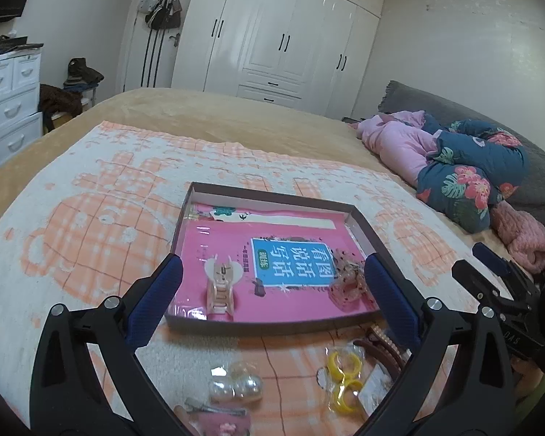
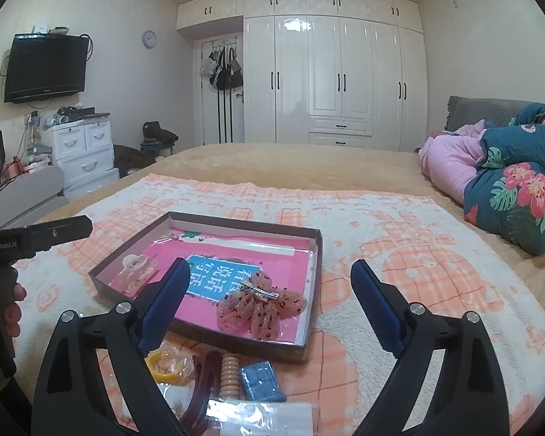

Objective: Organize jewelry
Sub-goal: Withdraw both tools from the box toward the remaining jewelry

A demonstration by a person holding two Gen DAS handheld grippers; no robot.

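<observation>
Tray: a shallow brown cardboard box lid [image 2: 310,354] with a glossy pink printed liner lay on the orange-and-white plaid blanket [image 2: 399,261] spread over the bed.
In the tray: a pale pink plastic claw clip [image 1: 219,285] sat at its near left; a peach tulle bow clip with dark red specks [image 2: 259,307] lay at its near right.
Outside the tray, near edge: two pearl bobbles [image 1: 234,387], yellow plastic rings in a clear bag [image 1: 343,374], a dark brown claw clip [image 2: 203,385], a ribbed beige clip [image 2: 230,376] and a small blue box [image 2: 261,381] lay on the blanket.
Left tongs [image 1: 272,287]: released, blue pads spread wide, nothing between them, hanging over the tray's near edge.
Right tongs [image 2: 269,301]: released, spread wide, empty, above the bow clip.
Far: white wardrobe [image 2: 330,80]; folded floral quilt [image 2: 519,189] at the right.
</observation>
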